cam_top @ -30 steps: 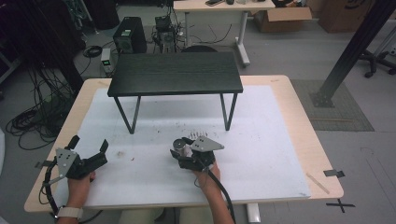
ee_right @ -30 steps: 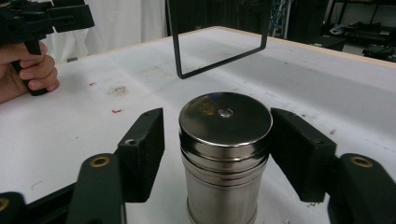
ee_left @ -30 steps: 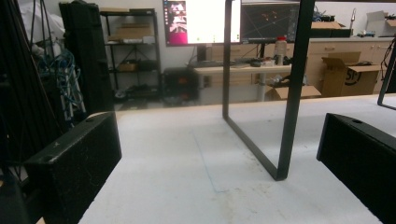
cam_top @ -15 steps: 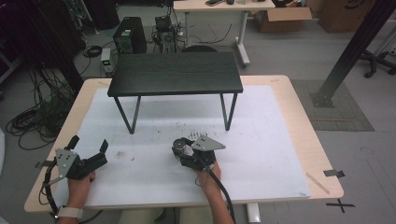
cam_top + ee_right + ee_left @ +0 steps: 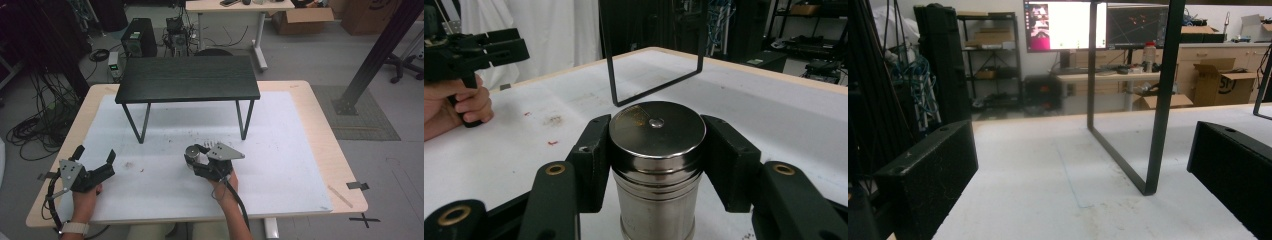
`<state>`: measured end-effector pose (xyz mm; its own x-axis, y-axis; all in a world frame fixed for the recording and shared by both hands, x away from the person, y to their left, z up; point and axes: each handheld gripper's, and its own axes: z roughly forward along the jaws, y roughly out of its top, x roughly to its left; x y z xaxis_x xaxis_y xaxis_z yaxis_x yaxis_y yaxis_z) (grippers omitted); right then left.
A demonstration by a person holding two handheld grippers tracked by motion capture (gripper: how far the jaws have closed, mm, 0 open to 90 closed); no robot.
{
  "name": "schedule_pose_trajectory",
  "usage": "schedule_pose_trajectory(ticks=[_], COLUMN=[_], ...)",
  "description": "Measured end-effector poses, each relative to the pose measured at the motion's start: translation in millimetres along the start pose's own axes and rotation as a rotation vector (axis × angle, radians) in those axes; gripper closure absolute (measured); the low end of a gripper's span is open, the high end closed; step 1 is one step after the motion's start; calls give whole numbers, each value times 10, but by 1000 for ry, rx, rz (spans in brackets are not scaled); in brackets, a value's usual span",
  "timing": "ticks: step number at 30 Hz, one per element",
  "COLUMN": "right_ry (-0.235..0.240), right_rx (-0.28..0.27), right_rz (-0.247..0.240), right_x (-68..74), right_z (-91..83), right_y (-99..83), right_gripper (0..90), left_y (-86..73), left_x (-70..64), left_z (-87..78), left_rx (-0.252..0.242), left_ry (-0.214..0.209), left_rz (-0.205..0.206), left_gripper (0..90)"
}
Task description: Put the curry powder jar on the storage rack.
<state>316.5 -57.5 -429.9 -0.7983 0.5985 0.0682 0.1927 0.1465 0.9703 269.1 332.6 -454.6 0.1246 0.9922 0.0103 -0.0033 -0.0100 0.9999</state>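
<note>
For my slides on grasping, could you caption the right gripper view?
Right gripper with jaws closed on a steel canister standing upright on the white table.

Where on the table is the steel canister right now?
In the high view the steel canister stands upright on the white mat, right of centre on the near side, between the right gripper jaws, in front of the black shelf.

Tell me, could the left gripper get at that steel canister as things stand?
Probably not freely: the right gripper already clamps the steel canister on both sides. The left gripper sits open, apart across bare table.
</note>
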Motion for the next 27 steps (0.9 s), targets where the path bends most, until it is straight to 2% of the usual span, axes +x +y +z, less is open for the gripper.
schedule_pose_trajectory(ticks=[11, 18, 27], right_ry=[30, 52, 74], right_rx=[-10, -7, 4], right_rz=[0, 8, -15], right_x=[35, 56, 101], right_z=[-105, -208, -292], right_y=[231, 470, 718], right_gripper=[487, 488, 488], left_y=[-1, -1, -1], left_x=[1, 1, 2], left_z=[-3, -4, -4], left_rx=[-2, -3, -2], left_ry=[0, 0, 0], left_rz=[0, 0, 0], left_gripper=[2, 2, 2])
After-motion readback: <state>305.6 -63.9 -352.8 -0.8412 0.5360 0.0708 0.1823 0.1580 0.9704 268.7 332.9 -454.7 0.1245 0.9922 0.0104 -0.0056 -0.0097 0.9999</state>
